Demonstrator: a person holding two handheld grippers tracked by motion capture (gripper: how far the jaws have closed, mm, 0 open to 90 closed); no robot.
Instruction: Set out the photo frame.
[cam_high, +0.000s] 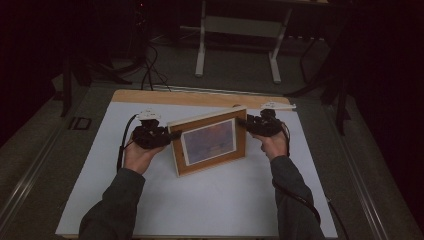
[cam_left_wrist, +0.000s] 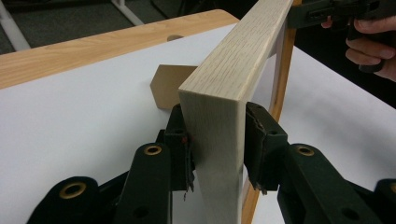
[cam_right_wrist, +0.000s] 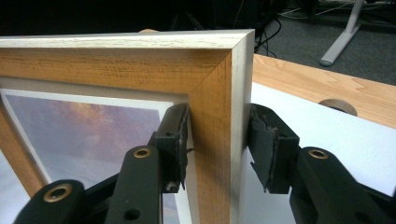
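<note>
The right gripper (cam_right_wrist: 217, 149) straddles the upright side rail of a wooden picture frame (cam_right_wrist: 212, 88), one black jaw on the frame's front face and the other on its back. The left pad presses the wood; the right pad sits just beside the pale edge. Left of the jaws, the framed print (cam_right_wrist: 88, 135) shows orange and violet tones.

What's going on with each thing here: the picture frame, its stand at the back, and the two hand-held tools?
Picture frame: upright on the white sheet, gripped at both side edges.
Back stand: folded out behind the frame.
Left tool: closed on the frame's left edge.
Right tool: straddling the frame's right edge; one pad touches, the other shows a small gap.
White sheet: lying flat on the wooden table.
</note>
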